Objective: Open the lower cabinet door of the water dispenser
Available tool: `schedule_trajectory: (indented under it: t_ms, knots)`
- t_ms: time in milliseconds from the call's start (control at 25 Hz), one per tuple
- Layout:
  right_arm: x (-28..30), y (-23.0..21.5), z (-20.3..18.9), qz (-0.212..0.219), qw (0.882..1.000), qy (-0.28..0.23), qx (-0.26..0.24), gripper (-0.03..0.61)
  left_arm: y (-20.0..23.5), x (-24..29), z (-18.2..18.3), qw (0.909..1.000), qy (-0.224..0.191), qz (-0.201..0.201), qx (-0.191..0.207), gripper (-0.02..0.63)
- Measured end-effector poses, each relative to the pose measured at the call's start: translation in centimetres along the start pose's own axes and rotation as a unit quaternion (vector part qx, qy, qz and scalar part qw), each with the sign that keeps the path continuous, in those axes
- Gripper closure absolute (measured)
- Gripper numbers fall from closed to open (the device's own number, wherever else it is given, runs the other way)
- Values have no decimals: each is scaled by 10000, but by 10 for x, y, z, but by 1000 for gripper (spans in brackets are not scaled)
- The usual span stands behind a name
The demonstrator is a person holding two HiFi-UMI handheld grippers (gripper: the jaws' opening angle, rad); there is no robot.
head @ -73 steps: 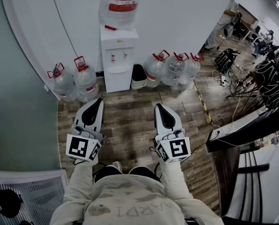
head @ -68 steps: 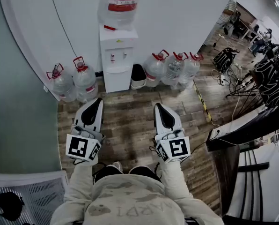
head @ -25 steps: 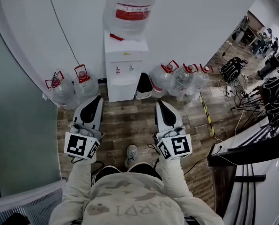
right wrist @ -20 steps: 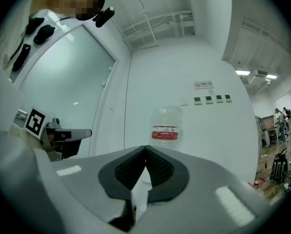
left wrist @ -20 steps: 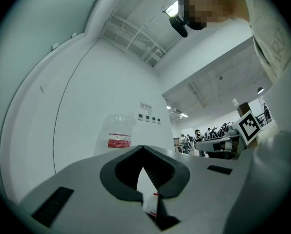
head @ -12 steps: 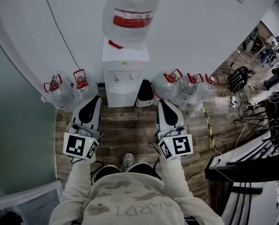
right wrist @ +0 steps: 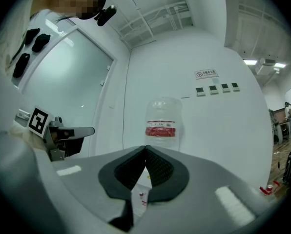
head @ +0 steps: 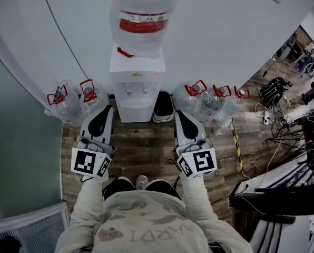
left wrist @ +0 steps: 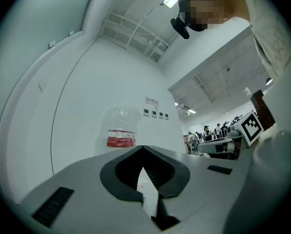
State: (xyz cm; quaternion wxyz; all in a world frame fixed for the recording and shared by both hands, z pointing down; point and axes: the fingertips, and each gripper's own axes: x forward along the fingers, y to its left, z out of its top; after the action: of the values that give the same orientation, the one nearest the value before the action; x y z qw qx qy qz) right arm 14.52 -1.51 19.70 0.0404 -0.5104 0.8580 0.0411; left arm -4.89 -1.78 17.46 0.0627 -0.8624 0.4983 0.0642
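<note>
Since the earlier frames I have brought the rig closer; water dispenser (head: pixel 136 86) now sits upper centre, just beyond both tips. Left gripper (head: pixel 104 110), right gripper (head: pixel 179 115): jaws clenched together, empty; flanking its base.

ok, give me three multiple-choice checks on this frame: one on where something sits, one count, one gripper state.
1. Where does the dark bin stand relative to the water dispenser, in the head view?
A. on top of it
B. on the floor beside it, at its right
C. on the floor at its left

2. How many spare bottles stand on the floor?
A. three
B. five
C. seven

3. The right gripper is:
A. open
B. shut on a bottle handle
C. shut and empty

Answers:
1 B: the bin sits between the dispenser and the bottles at its right.
2 B: two stand left of the dispenser and three right of it.
3 C: its jaw tips meet with nothing between them.
</note>
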Motion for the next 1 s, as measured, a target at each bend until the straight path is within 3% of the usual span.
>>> schedule_trajectory:
  t_ms: [560, 1000]
  knots:
    - [34, -18, -14, 64, 9999, 99, 86, 571, 14, 34, -14, 9999, 39, 8, -123, 612]
    - [92, -42, -35, -26, 9996, 251, 140, 571, 48, 79, -42, 9996, 244, -102, -63, 612]
